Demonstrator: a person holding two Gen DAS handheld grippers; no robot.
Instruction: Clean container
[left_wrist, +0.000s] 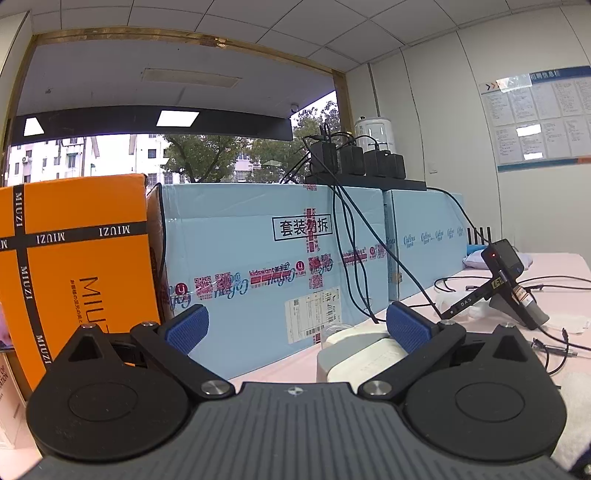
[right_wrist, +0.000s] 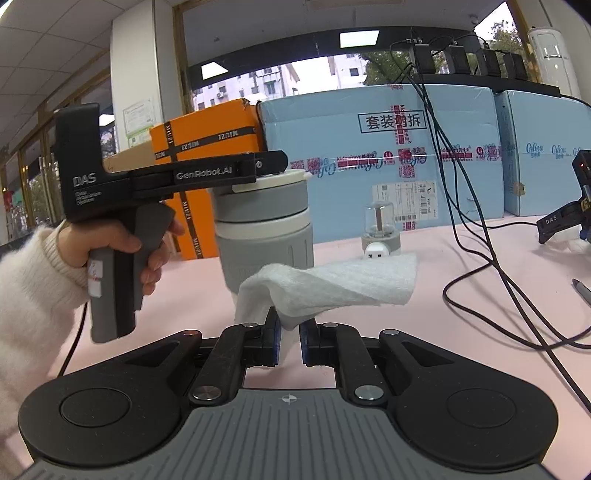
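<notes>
A grey and white container (right_wrist: 264, 236) stands upright on the pink table (right_wrist: 461, 332). A hand (right_wrist: 122, 243) holds my left gripper (right_wrist: 269, 162) level with the container's white top. In the left wrist view the left gripper (left_wrist: 295, 328) is open, its blue pads (left_wrist: 186, 328) wide apart, and the container's top (left_wrist: 354, 354) lies low and to the right between them. My right gripper (right_wrist: 288, 339) is shut on a white cloth (right_wrist: 332, 282), which hangs just in front of the container's lower right side.
Blue cardboard boxes (right_wrist: 369, 129) and an orange box (right_wrist: 207, 144) wall off the table's back. A small glass-domed part (right_wrist: 380, 225) stands right of the container. Black cables (right_wrist: 480, 258) run down from chargers (left_wrist: 354, 158). Another handheld device (left_wrist: 509, 284) rests at the right.
</notes>
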